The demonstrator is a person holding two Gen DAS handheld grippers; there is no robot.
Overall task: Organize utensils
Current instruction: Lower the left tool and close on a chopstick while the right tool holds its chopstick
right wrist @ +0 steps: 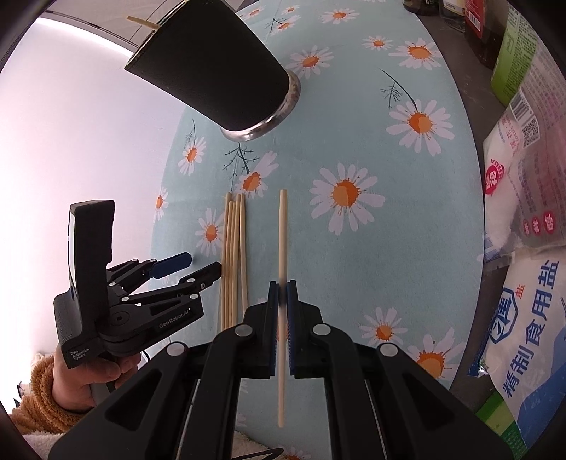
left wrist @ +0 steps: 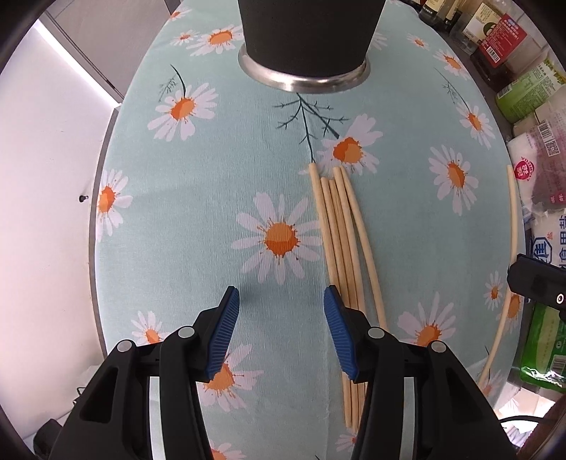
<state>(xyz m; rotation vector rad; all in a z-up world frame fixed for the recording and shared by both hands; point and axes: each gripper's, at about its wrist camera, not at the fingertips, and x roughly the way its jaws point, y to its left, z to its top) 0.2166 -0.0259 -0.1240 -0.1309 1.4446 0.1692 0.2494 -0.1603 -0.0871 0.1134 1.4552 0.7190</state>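
Several pale wooden chopsticks lie side by side on the daisy tablecloth; they also show in the right wrist view. A black holder cup on a steel base stands at the far end; in the right wrist view the cup has a stick tip poking from its rim. My left gripper is open and empty, its right finger beside the bundle; it also shows in the right wrist view. My right gripper is shut on a single chopstick, held above the cloth; this chopstick also shows in the left wrist view.
Salt bags and other packets crowd the table's right side, with bottles and jars at the back right. The table's left edge drops off to a white floor.
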